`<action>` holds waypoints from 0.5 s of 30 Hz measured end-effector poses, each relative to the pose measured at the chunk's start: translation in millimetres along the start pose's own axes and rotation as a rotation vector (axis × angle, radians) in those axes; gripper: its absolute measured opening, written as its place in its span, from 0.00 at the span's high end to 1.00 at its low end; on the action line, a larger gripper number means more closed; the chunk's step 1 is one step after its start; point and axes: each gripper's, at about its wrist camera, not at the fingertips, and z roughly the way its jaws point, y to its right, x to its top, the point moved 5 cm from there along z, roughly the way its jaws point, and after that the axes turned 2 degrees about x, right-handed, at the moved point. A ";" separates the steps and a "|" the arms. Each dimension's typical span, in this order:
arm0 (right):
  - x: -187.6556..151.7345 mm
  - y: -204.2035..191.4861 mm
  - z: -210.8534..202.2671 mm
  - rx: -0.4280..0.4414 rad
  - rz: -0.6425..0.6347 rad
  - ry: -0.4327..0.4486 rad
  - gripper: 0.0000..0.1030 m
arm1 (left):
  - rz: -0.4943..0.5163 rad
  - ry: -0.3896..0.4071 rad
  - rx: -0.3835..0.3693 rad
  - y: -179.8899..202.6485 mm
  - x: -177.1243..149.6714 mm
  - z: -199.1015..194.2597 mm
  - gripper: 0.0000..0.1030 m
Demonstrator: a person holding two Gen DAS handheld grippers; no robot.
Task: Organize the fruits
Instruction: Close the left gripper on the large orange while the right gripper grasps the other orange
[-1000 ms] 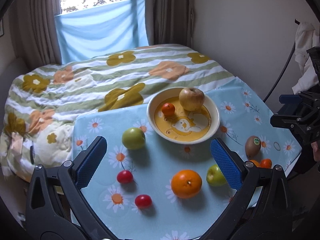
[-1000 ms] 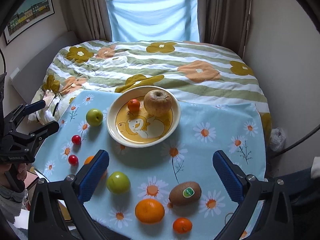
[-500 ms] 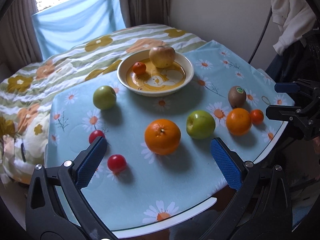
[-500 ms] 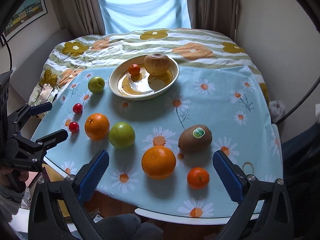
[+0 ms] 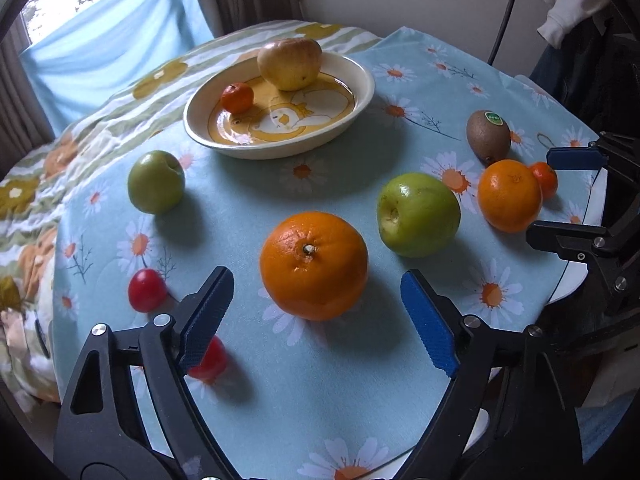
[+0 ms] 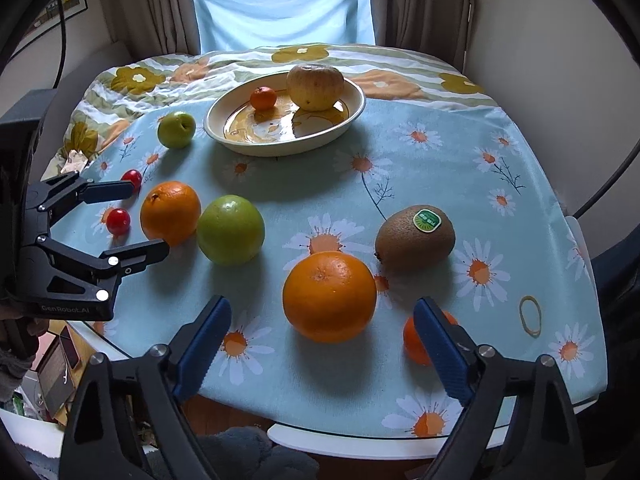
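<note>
Both sets of jaws are closing yet grasp nothing. The left gripper (image 5: 316,312) points down at a large orange (image 5: 313,266) that lies between its blue pads, untouched. The right gripper (image 6: 320,344) frames a second orange (image 6: 329,296) in the same way, with a kiwi (image 6: 415,237) at two o'clock from that orange. A green apple (image 5: 418,214) lies between the two oranges. At twelve o'clock on the bench (image 6: 440,168) a bowl (image 6: 224,120) holds a yellowish apple (image 6: 315,86) and a small tangerine (image 6: 263,98).
</note>
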 end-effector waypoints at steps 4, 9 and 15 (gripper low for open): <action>-1.1 -2.2 11.5 -0.011 -0.026 -0.015 0.18 | 0.012 -0.034 -0.005 3.0 -0.4 13.5 0.24; -1.6 -1.9 19.1 -0.011 -0.037 -0.031 0.24 | 0.003 -0.038 -0.012 1.4 4.0 16.4 0.25; -2.3 -2.9 24.0 0.001 -0.037 -0.044 0.25 | 0.009 -0.030 0.006 -1.0 6.1 17.4 0.36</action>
